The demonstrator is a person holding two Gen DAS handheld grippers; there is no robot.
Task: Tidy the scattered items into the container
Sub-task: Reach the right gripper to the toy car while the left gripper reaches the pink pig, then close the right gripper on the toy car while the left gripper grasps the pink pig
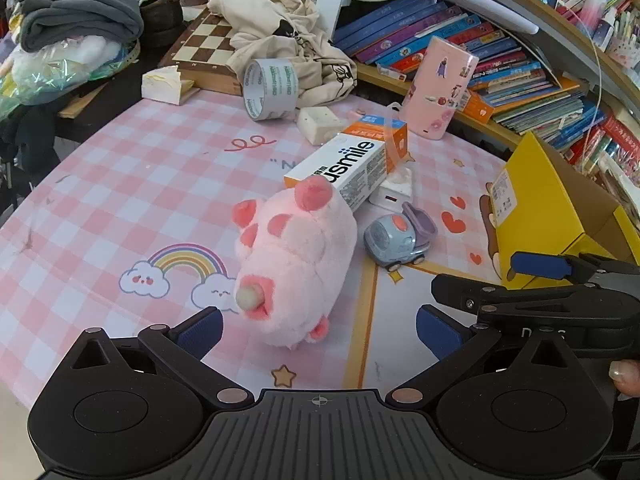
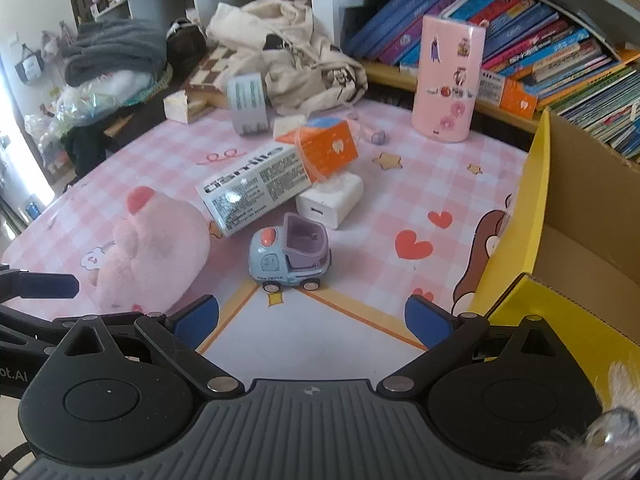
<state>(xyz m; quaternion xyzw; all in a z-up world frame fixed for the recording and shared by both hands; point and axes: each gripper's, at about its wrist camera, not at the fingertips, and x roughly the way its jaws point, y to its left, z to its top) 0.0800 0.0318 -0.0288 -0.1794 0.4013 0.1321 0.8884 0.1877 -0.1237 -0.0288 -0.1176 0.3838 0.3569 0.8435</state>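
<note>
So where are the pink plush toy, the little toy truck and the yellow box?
pink plush toy (image 1: 296, 260), left wrist view, on its furry body.
toy truck (image 2: 290, 256), right wrist view, on its cab.
yellow box (image 2: 536, 200), right wrist view, on its near wall.

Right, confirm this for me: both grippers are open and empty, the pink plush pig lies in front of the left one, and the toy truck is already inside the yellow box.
Not quite. The toy truck is not in the yellow box; the right wrist view shows it on the mat, ahead of the open right gripper. The rest holds: the left gripper is open, with the pink plush pig before it.

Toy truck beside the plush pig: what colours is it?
The small plastic toy truck has a light blue cab, a lilac tipper bed and an orange-red button on top; clearest in the right wrist view.
</note>
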